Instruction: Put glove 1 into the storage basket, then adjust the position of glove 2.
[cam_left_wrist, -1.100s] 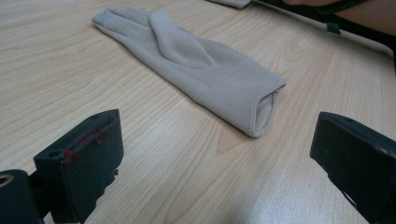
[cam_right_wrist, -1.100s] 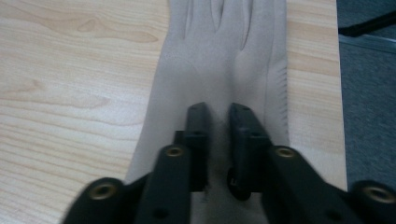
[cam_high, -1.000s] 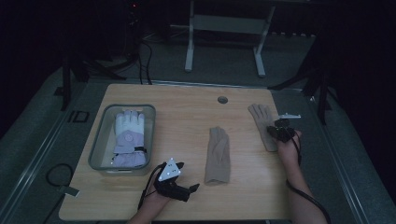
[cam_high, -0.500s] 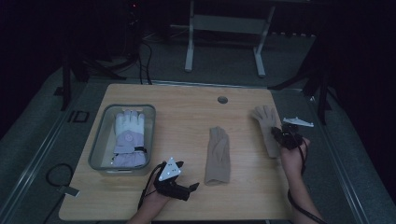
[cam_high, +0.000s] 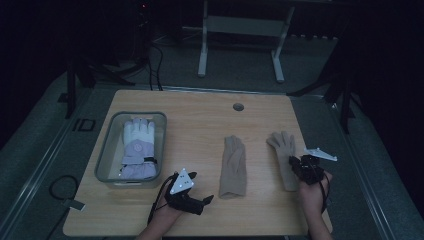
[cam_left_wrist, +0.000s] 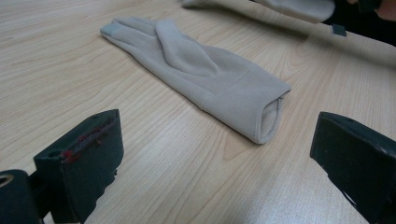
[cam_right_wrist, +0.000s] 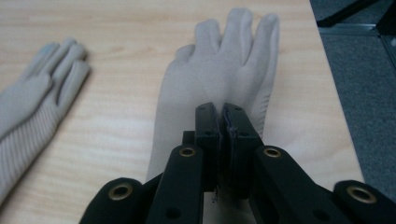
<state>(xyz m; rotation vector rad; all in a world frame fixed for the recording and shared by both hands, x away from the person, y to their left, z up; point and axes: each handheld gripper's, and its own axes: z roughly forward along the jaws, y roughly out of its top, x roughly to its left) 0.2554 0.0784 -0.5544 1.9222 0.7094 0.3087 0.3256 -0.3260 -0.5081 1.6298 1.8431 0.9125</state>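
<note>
Risk of slip: right gripper (cam_right_wrist: 222, 140) jaws pinching thin beige knit glove (cam_right_wrist: 219, 74) at desk's (cam_high: 200, 115) right edge; could snag or drop. Left gripper (cam_high: 187, 192) jaws spread, near second beige glove (cam_left_wrist: 201, 74) mid-desk.

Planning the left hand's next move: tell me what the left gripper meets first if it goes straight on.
Most likely the cuff of the beige glove lying flat ahead of the open left gripper; only bare table lies between.

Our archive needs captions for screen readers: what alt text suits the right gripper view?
The right gripper, jaws shut, pinches a beige glove lying flat on a wooden table, fingers pointing away. A second beige glove lies at the left.
</note>
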